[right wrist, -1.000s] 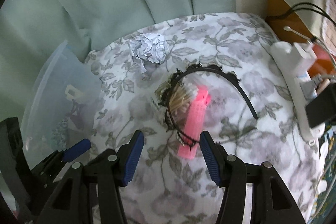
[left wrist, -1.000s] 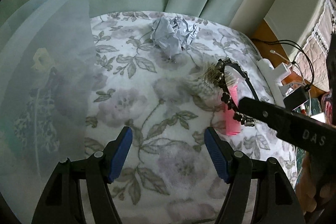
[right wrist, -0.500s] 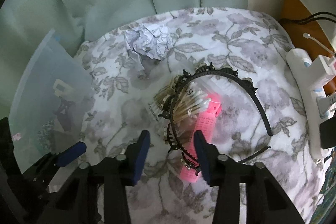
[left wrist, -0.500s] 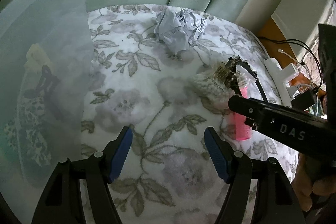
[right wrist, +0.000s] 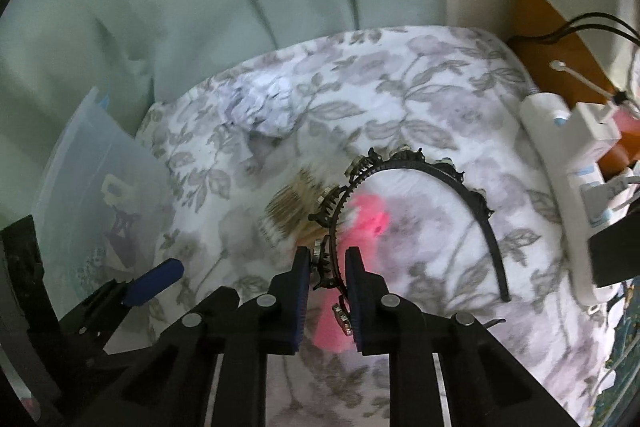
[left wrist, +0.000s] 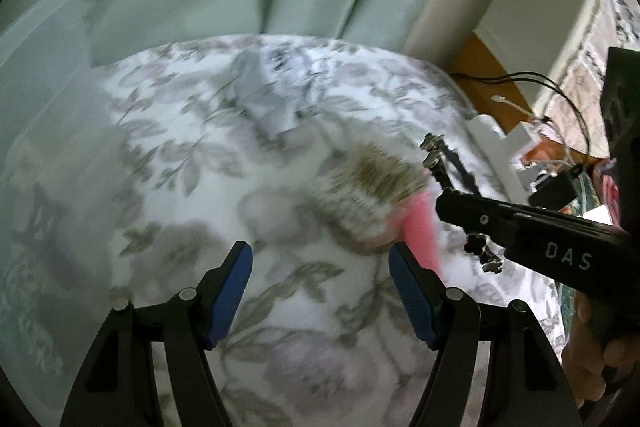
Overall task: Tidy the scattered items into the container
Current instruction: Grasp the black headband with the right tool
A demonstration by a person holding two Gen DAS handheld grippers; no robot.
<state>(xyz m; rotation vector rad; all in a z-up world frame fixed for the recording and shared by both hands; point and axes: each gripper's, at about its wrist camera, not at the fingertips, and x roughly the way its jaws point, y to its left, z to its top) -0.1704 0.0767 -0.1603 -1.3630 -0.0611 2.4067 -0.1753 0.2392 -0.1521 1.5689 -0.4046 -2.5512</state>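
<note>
From my right wrist camera, my right tongs (right wrist: 327, 261) were closing, their blue pads narrowed onto one end of the black headband (right wrist: 424, 167), which ran up from between them and arched away toward two o'clock over the flowered bedcover (right wrist: 440, 75). Under the headband lay a pink comb (right wrist: 370, 219), with a bundle of cotton swabs (right wrist: 292, 205) at eleven o'clock of the pads. A crumpled paper ball (right wrist: 260, 107) sat farther off, also near eleven. The clear container (right wrist: 92, 163) stood at nine o'clock, with my left tongs (right wrist: 154, 281) just before it. In the blurred left view, my left tongs (left wrist: 320, 289) stood wide with nothing between them, the pink comb (left wrist: 420, 227) just beyond the right pad at one o'clock.
</note>
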